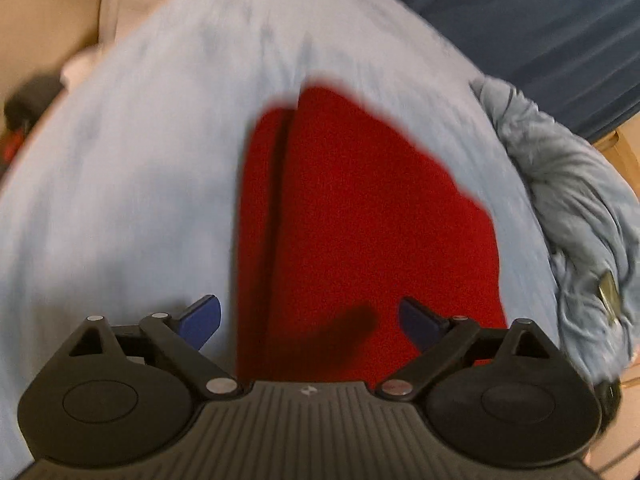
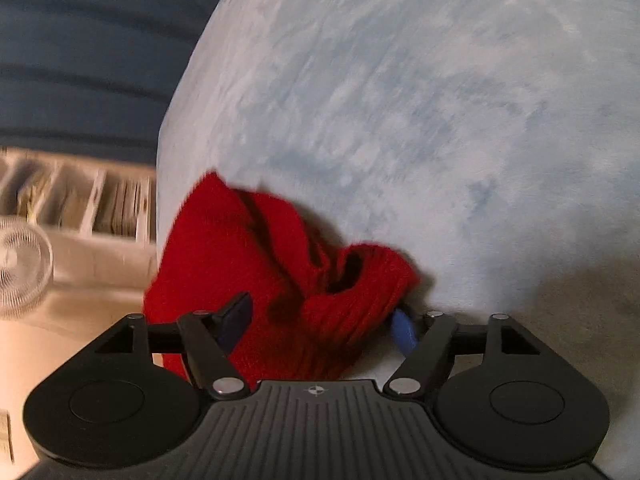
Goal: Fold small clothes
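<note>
A red knitted garment lies flat on a pale blue cloth-covered surface in the left wrist view. My left gripper is open just above its near edge, holding nothing. In the right wrist view the same red garment is bunched and lifted between my right gripper's blue fingertips. The fingers stand wide with the knit between them. The view is blurred, so the grip cannot be made out.
A crumpled pale blue cloth is heaped at the right edge of the surface. A dark blue sofa stands behind. A white fan and a white shelf are off the left edge in the right wrist view.
</note>
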Available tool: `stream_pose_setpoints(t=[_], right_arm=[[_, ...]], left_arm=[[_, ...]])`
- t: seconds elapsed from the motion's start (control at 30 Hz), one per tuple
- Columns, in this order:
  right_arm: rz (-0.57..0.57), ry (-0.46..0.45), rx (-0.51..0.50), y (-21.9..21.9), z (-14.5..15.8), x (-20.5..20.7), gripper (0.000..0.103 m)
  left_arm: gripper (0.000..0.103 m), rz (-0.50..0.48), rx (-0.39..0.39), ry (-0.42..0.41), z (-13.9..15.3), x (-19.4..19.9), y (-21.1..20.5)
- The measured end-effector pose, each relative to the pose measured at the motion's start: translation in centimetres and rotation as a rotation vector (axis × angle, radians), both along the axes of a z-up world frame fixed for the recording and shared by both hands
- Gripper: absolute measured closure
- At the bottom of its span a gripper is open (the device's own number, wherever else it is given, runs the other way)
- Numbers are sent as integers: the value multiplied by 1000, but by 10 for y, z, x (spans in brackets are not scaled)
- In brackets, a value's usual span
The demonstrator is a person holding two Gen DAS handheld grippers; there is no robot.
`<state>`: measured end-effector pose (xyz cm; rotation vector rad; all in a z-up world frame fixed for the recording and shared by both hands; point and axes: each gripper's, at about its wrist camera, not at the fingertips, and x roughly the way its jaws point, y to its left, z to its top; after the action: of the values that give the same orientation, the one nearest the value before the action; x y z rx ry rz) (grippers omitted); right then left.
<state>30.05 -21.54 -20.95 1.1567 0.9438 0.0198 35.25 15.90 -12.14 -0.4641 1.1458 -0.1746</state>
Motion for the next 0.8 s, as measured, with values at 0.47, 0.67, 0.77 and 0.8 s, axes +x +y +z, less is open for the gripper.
stream_pose_setpoints(t=[0.47, 0.67, 0.77, 0.8], right_arm=[[36, 10, -212, 33, 21, -3, 56], [225, -83, -591, 56, 87, -22, 37], [350, -229, -812, 82, 129, -64, 26], [369, -264, -849, 88, 138, -77, 23]], left_arm=[[19, 87, 107, -42, -4, -14, 2], [0, 0, 291, -170, 39, -63, -34], [0, -26, 363, -233, 62, -103, -54], [0, -28, 387, -258, 68, -116, -61]])
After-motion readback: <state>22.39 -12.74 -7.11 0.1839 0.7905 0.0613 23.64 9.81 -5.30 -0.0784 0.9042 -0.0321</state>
